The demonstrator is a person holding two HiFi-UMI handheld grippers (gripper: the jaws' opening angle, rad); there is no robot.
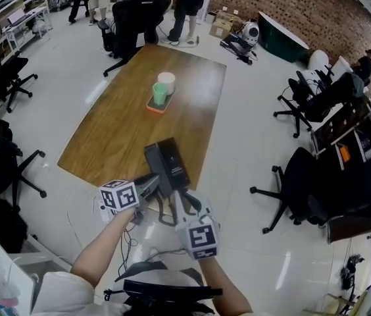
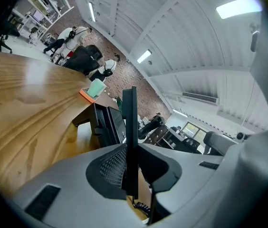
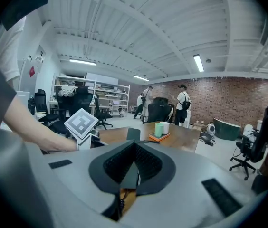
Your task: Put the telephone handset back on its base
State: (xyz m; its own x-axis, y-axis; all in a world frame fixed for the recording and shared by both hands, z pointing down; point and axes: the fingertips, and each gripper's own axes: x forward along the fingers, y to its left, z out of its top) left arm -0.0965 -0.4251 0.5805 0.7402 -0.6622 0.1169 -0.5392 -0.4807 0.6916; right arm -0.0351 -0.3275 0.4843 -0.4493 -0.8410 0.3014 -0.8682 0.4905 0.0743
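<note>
Containers first: a flat orange tray sits toward the far end of the long brown wooden table, upper middle of the head view; in it stand a pale green cup and a white cup, touching each other; can't see inside either one. The black desk telephone is at the near edge of that table, just below the frame's centre, well apart from the tray; a long black piece lies along its top and looks like the handset, but honestly I can't tell if it's seated on the base. The left gripper comes in from the lower left with its tip right at the phone's near left corner; the right gripper is just beside the near right corner. A dark coiled cord loops down off the table edge between the two. In the left gripper view the jaws are pressed together into one thin black blade with nothing caught in them, and the phone sits just left of it; right gripper's jaws are closed up too, nothing between them.
</note>
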